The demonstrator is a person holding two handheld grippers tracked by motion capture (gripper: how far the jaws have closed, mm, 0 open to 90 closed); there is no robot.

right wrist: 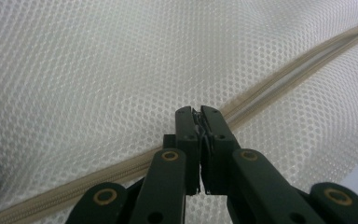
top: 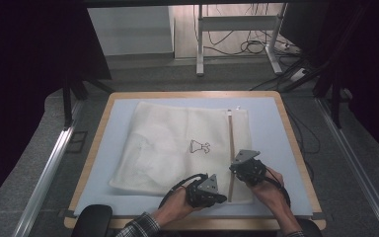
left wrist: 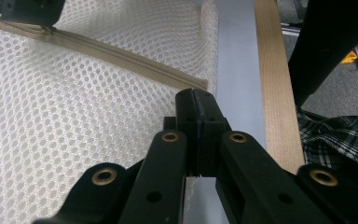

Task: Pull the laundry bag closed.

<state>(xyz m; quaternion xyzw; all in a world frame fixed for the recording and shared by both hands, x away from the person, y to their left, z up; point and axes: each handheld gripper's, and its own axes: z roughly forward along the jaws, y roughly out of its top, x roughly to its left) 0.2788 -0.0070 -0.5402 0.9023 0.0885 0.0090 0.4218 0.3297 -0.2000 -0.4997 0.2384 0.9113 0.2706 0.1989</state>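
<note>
The left tongs [left wrist: 196, 95] are clenched on the end of the zipper [left wrist: 116, 55] of a white mesh laundry bag [top: 177, 143]. The right tongs [right wrist: 196, 112] grasp the zipper pull farther along, on the worktop [top: 271, 106].

A white mesh laundry bag [top: 177, 148] lies flat on the table, a small dark clothes symbol printed near its middle. A beige zipper [top: 231, 148] runs straight down its right side, from the far edge to the near edge. Its honeycomb weave shows clearly in the gripper views.
</note>
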